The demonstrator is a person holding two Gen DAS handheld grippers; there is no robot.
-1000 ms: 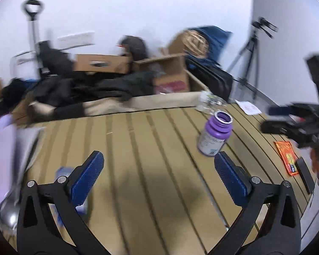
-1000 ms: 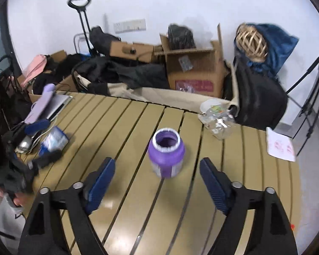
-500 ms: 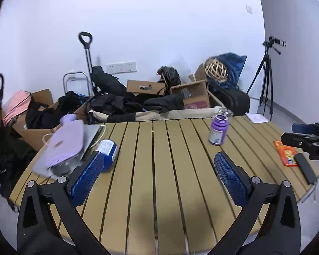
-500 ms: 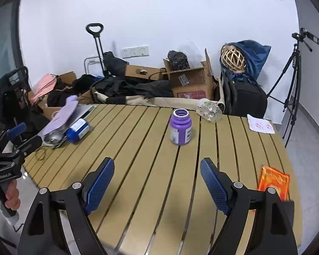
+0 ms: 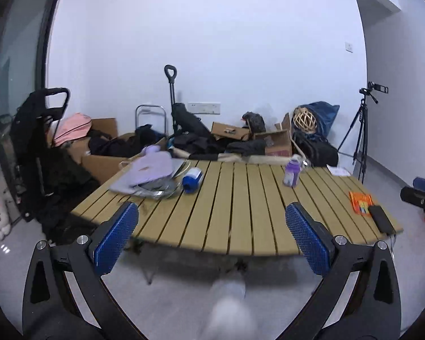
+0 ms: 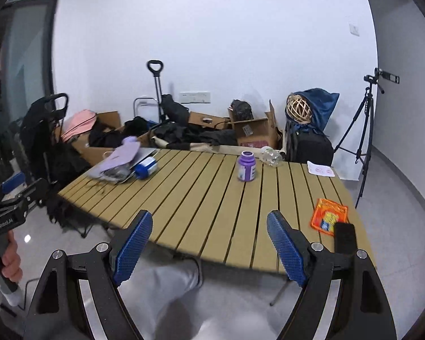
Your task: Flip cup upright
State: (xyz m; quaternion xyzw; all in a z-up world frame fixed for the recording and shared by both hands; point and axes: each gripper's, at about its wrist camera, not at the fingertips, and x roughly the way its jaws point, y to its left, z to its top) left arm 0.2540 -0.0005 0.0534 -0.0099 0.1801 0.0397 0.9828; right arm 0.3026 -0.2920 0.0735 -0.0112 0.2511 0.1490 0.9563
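Short of the slatted table's (image 6: 218, 198) near edge, both tools (image 5: 211, 236) (image 6: 209, 243) spread, empty; purple cup (image 6: 246, 166) upright mid-table.

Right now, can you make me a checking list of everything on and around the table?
Surface: slatted wooden table, standing on a pale floor.
Job's things: purple cup stands upright, mouth up, toward the table's far side.
Clutter: blue-and-white can lying on its side; purple pouch on a pile at the left end; crumpled clear plastic beyond the cup; orange packet and black slab at the near right edge.
Grippers: left hand-held gripper open, holding nothing; right hand-held gripper open, holding nothing; both off the table's near edge.
Cables: thin dark cord by the pile, hard to make out.
Surroundings: cardboard boxes, tripod, dark bags against the white wall.
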